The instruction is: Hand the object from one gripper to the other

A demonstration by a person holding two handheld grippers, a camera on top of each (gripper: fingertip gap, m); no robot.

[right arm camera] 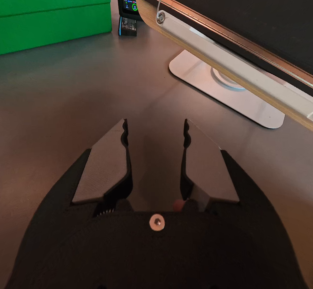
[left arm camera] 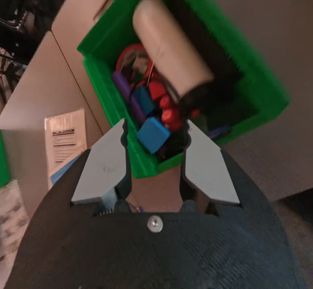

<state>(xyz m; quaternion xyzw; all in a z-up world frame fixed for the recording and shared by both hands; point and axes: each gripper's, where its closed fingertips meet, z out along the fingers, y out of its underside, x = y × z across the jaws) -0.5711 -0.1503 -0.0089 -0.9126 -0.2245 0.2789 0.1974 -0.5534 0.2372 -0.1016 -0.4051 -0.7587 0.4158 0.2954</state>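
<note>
Green plastic bin (left arm camera: 108, 31), crowded with small red, blue and purple toy blocks, fills the blurred left wrist view. Left gripper (left arm camera: 155, 123) hangs over it, jaws spread, empty, nearest a blue rounded block (left arm camera: 153, 135). Right gripper (right arm camera: 155, 123) hovers over bare grey tabletop (right arm camera: 67, 94), jaws also apart, empty. No object is picked yet. Risk: in the clutter, closing jaws could pinch two pieces or slip off one.

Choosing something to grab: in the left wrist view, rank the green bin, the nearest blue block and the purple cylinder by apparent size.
1. Green bin, largest by far.
2. Nearest blue block.
3. Purple cylinder, though blur, partial burial and greater distance make 2 versus 3 unsure.
</note>
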